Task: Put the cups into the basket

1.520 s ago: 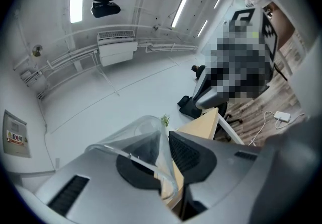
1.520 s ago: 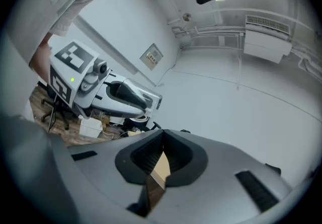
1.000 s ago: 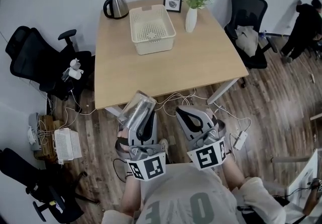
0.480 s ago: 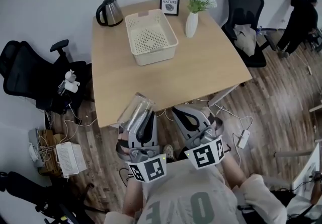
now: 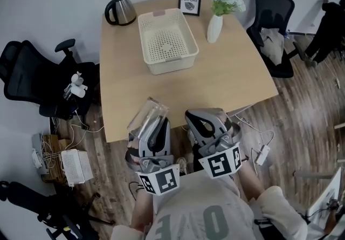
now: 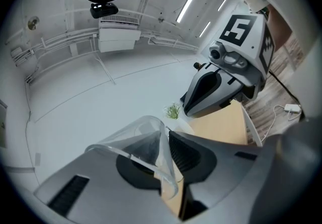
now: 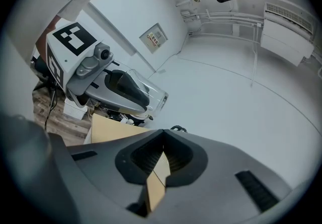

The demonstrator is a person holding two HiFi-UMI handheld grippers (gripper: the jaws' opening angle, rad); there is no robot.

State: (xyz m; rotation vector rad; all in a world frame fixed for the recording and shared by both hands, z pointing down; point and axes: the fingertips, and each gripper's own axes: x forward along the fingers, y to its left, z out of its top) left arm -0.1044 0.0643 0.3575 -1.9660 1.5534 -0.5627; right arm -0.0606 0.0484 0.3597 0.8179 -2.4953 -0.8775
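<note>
A clear plastic cup (image 5: 147, 114) lies between the jaws of my left gripper (image 5: 154, 121), which is shut on it just off the table's near edge. In the left gripper view the cup (image 6: 132, 143) fills the gap between the dark jaws, mouth towards the camera. My right gripper (image 5: 197, 117) is beside it, shut and empty; its jaw tips (image 7: 161, 148) meet. The cream perforated basket (image 5: 176, 64) stands empty at the far middle of the wooden table (image 5: 226, 77). No other cup is in view.
A kettle (image 5: 122, 10), a framed picture (image 5: 190, 1) and a white vase with flowers (image 5: 215, 26) stand along the table's far edge. Black office chairs (image 5: 33, 76) (image 5: 273, 16) flank the table. Cables and a white box (image 5: 71, 166) lie on the wood floor.
The head view has shifted a little, so the table and basket sit slightly lower and to the right. Both grippers keep their pose, the cup still in the left one.
</note>
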